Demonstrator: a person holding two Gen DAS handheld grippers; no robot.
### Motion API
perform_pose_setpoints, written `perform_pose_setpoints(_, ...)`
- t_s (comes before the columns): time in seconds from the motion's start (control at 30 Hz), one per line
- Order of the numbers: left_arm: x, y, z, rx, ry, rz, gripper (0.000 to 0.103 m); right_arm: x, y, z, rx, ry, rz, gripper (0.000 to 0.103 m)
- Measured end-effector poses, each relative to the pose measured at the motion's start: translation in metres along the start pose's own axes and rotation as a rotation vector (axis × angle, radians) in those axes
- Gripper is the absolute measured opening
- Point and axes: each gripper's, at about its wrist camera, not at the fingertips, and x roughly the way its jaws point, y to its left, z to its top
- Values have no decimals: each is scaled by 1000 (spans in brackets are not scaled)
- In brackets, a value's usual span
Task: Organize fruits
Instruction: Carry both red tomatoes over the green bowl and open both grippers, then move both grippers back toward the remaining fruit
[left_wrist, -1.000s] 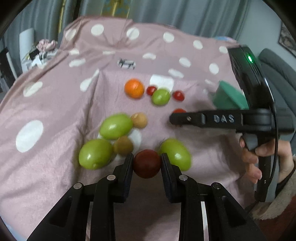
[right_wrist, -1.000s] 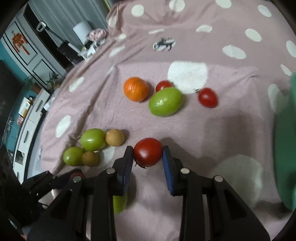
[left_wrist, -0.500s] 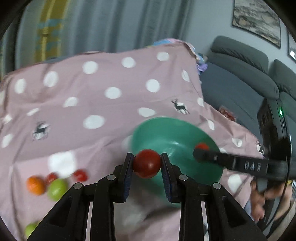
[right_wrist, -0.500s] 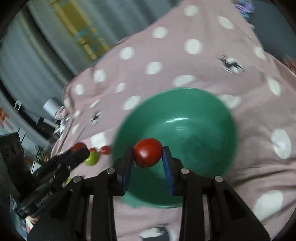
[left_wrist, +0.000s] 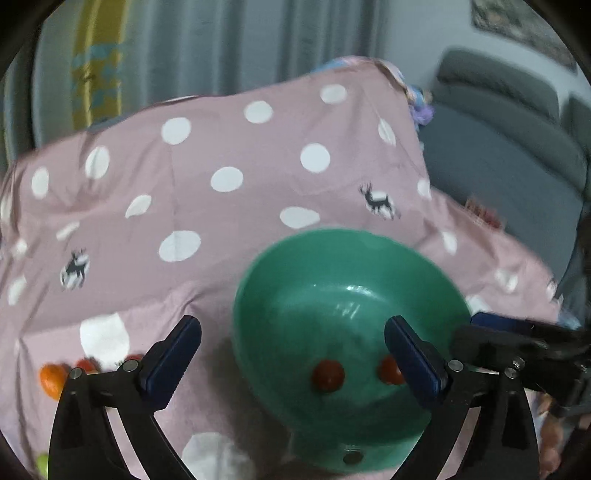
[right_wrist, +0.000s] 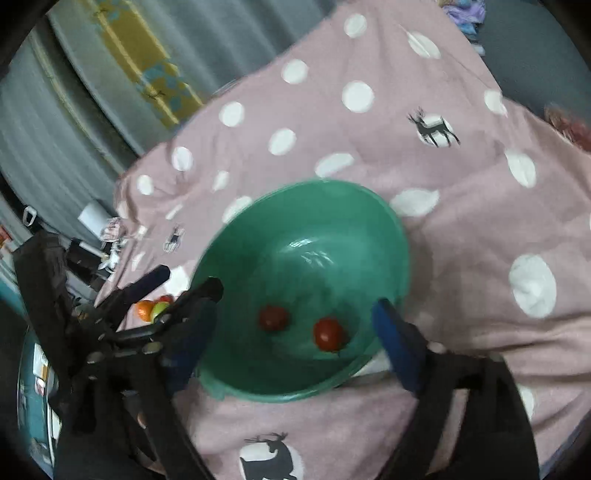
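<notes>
A green bowl (left_wrist: 314, 291) (right_wrist: 332, 229) stands on the pink dotted cloth. Two red tomatoes (left_wrist: 328, 374) (left_wrist: 389, 369) lie inside it; the right wrist view shows the same two tomatoes (right_wrist: 273, 317) (right_wrist: 328, 334). My left gripper (left_wrist: 293, 356) hangs over the bowl's near side, its jaws opening wide with nothing gripped between them. My right gripper (right_wrist: 293, 336) is also over the bowl, its jaws opening and free of any fruit. Each gripper shows in the other's view: the right gripper (left_wrist: 476, 330) at the bowl's right rim, the left gripper (right_wrist: 188, 279) at its left rim.
More fruit lies on the cloth (left_wrist: 221, 177) to the left: an orange (left_wrist: 51, 380) (right_wrist: 144, 309), small red tomatoes (left_wrist: 86, 365) and a green fruit (right_wrist: 160, 308). A grey sofa (left_wrist: 498, 166) borders the cloth on the right. Curtains hang behind.
Both grippers carried a red tomato from the fruit pile to above the bowl. Both have since opened, and the two tomatoes now lie in the bowl.
</notes>
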Motion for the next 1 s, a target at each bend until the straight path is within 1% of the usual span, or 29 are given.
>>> perform_pose_setpoints(0.03,-2,4,1,-16,1,-11,99,-2,3,0,-7,-2,10,98)
perform_pose_setpoints(0.1,-13,13,2,-17,-7,-16,99,-1,9,0,-14,2,22,98)
perform_pose_setpoints(0.2,-29,27,1,-1,11,6,100,2,25,-2,-29,22,65,100)
perform_pose_setpoints(0.27,-46,45,-5,17,15,11,100,6,42,-3,-57,36,94,101)
perform_pose_setpoints(0.3,-53,53,-9,21,11,34,100,9,55,-5,-81,43,111,101)
perform_pose_setpoints(0.33,-61,63,-14,26,7,75,101,13,68,-5,-103,49,131,101)
perform_pose_setpoints(0.43,-90,100,-42,41,-9,225,102,25,109,-13,-173,97,225,102)
perform_pose_setpoints(0.5,-102,121,-58,29,-2,272,102,36,143,-26,-257,158,313,102)
perform_pose_setpoints(0.53,-109,134,-69,16,-1,309,102,42,160,-34,-306,181,335,102)
perform_pose_setpoints(0.63,-117,159,-85,-9,-13,402,102,61,195,-59,-431,239,337,103)
perform_pose_setpoints(0.67,-120,171,-90,-44,-20,406,102,67,201,-65,-453,258,341,103)
perform_pose_setpoints(0.7,-123,180,-95,-76,-14,392,102,76,207,-73,-474,290,345,103)
perform_pose_setpoints(0.73,-124,189,-100,-120,6,358,102,84,210,-79,-486,318,343,102)
perform_pose_setpoints(0.8,-129,195,-109,-150,18,296,102,101,214,-92,-524,365,312,102)
perform_pose_setpoints(0.83,-131,193,-112,-143,21,264,102,109,214,-96,-534,380,295,101)
perform_pose_setpoints(0.87,-133,190,-117,-121,30,222,102,117,211,-101,-526,406,282,101)
perform_pose_setpoints(0.9,-134,184,-118,-98,35,196,102,120,208,-103,-504,424,284,101)
perform_pose_setpoints(0.93,-136,173,-121,-49,33,170,102,125,200,-103,-461,451,299,101)
perform_pose_setpoints(1.0,-137,157,-127,43,18,153,102,126,189,-101,-422,461,310,101)
